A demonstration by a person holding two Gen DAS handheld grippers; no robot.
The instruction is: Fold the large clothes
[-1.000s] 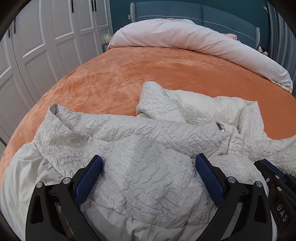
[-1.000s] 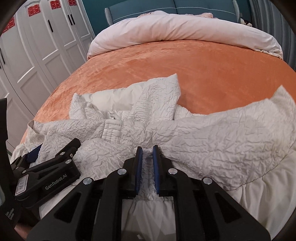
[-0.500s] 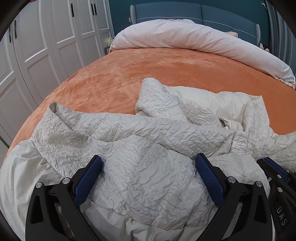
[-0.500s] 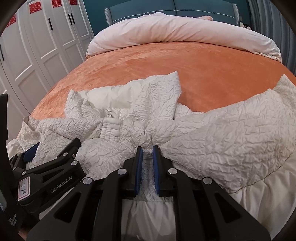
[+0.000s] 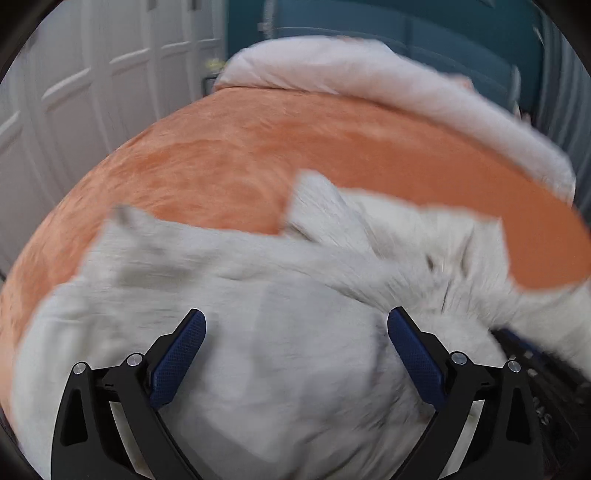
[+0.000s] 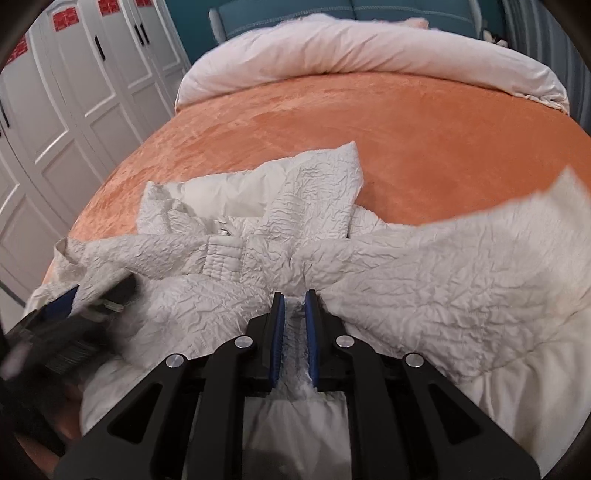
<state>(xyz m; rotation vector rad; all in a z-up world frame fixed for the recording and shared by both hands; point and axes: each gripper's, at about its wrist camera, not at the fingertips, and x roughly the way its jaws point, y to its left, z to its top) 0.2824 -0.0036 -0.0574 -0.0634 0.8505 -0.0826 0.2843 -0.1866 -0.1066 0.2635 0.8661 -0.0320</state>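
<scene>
A large cream-white crinkled jacket (image 6: 424,266) lies crumpled on the near part of the orange bed (image 6: 369,122). It fills the lower half of the blurred left wrist view (image 5: 277,295). My right gripper (image 6: 294,299) is shut on a bunched fold of the jacket near its middle front edge. My left gripper (image 5: 295,332) is open, its blue pads wide apart over the jacket's left part. It also shows as a blurred dark shape in the right wrist view (image 6: 74,314), at the jacket's left side.
A rolled pale pink duvet (image 6: 369,55) lies across the head of the bed before a blue headboard (image 6: 369,11). White wardrobe doors (image 6: 74,92) stand along the left. The orange bedspread (image 5: 295,155) stretches beyond the jacket.
The left wrist view has gone blurred: the left gripper is moving fast, still open. The jacket has shifted slightly. The right gripper keeps its grip on the fold.
</scene>
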